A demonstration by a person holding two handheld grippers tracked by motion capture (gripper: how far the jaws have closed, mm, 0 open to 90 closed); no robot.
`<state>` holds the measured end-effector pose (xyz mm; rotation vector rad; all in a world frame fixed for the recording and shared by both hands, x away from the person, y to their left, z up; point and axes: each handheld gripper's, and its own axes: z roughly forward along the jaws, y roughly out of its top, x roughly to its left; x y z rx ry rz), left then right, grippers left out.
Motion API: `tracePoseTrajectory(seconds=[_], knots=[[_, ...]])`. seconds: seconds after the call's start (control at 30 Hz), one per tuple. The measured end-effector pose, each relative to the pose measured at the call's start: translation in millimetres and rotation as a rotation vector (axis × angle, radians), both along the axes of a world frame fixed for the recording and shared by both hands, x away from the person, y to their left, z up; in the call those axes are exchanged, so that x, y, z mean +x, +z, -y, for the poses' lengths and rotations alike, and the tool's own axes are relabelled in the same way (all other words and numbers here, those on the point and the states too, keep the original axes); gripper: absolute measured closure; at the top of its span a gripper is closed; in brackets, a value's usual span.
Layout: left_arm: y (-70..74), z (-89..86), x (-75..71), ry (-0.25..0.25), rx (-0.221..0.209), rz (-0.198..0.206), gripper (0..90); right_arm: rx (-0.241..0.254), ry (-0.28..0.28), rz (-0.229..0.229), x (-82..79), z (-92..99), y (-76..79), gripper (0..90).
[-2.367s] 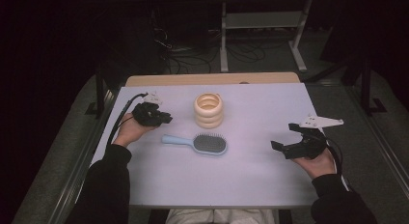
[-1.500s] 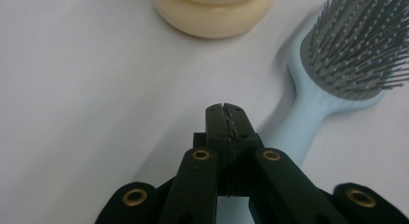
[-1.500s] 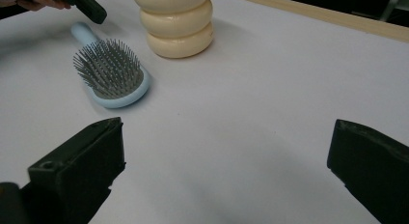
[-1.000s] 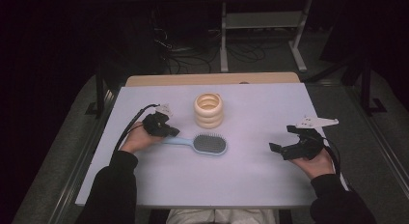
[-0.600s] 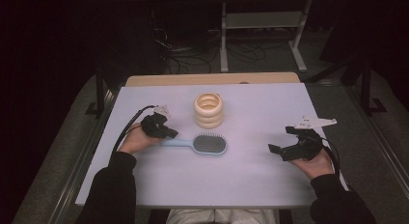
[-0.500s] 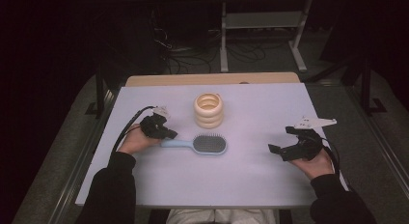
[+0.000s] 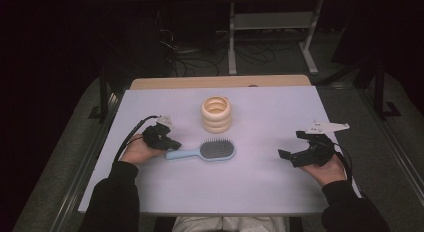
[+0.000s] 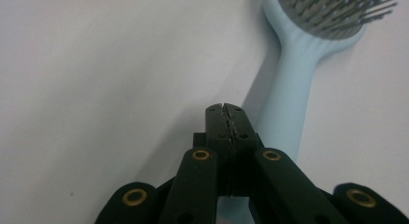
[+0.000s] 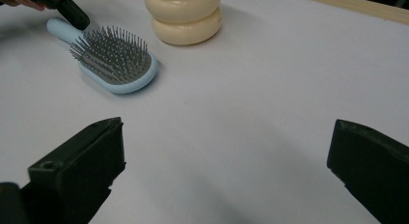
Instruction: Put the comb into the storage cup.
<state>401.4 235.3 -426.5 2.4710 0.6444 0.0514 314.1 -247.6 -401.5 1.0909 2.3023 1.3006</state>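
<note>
I look down on a pale lilac table top (image 7: 280, 192) in the middle of the frame, with a light wooden strip (image 7: 220, 82) along its far edge. Around it the grey floor (image 7: 395, 157) is dim. At the top, black cables (image 7: 200, 62) lie tangled beside a grey metal stand (image 7: 270, 22). The room behind is very dark.

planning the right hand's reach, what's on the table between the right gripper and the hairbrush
Nothing: in the right gripper view, bare table runs from the open right gripper to the light blue hairbrush. The stacked cream rings stand beyond that line.
</note>
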Motion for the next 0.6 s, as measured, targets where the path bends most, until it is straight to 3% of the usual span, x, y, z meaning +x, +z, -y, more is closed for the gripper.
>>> tracePoseTrajectory(seconds=[0.33, 0.53, 0.6], knots=[[0.4, 0.8, -12.5, -0.009, 0.007, -0.004, 90.0, -0.004, 0.000, 0.003, -0.4, -0.6, 0.1, 0.0], [-0.9, 0.6, -17.5, -0.016, 0.045, 0.011, 90.0, -0.008, 0.005, 0.000, -0.9, -1.4, 0.0, 0.0], [-0.8, 0.2, -19.8, -0.007, 0.034, 0.010, 90.0, -0.006, 0.005, 0.000, -1.2, -1.4, 0.3, 0.0]])
